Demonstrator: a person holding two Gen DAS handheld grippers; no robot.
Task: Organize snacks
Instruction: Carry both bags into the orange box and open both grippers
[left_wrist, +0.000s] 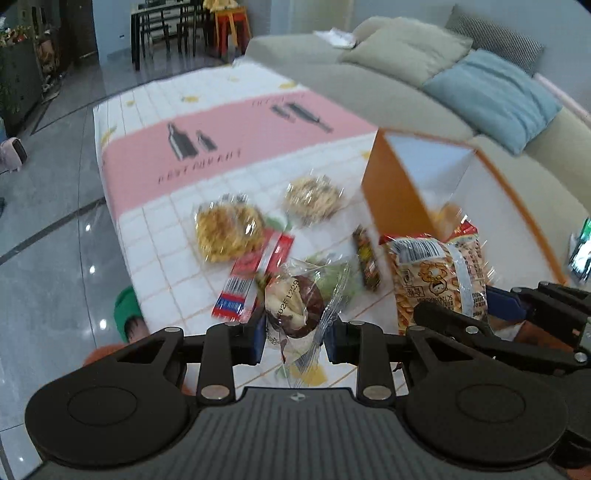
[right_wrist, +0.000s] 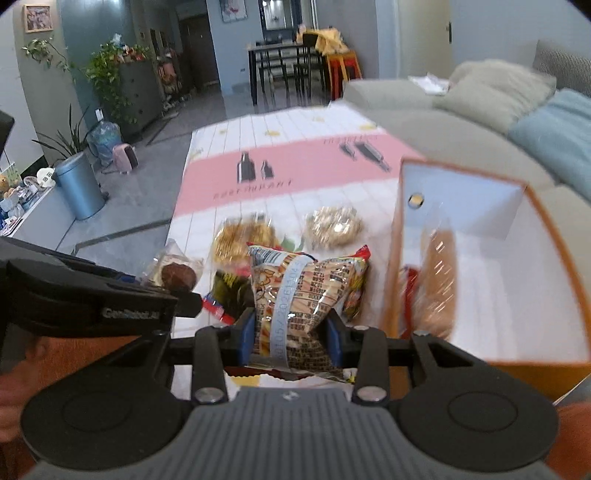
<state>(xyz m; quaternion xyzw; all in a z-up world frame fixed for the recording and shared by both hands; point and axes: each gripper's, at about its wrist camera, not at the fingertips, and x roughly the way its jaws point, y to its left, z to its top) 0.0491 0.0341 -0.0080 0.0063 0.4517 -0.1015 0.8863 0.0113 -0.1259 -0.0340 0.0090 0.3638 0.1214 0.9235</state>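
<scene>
My left gripper (left_wrist: 295, 341) is shut on a clear-wrapped brown and white pastry (left_wrist: 293, 308), lifted above the table. My right gripper (right_wrist: 290, 338) is shut on a printed bag of orange snack sticks (right_wrist: 303, 291), also held off the table; the same bag (left_wrist: 439, 280) shows at the right of the left wrist view, and the pastry (right_wrist: 179, 275) shows at the left of the right wrist view. An orange box (right_wrist: 491, 258) with a white inside stands open at the right, with a snack pack (right_wrist: 437, 280) in it. Two clear packs of golden snacks (left_wrist: 227, 232) (left_wrist: 314, 199) lie on the tablecloth.
A red flat packet (left_wrist: 255, 273) and a dark bar (left_wrist: 365, 258) lie on the pink and white tablecloth (left_wrist: 229, 147). A beige sofa (left_wrist: 406, 96) with cushions runs along the right. Grey tiled floor (left_wrist: 55, 221) lies at the left, with a blue bin (right_wrist: 79, 188) and plants beyond.
</scene>
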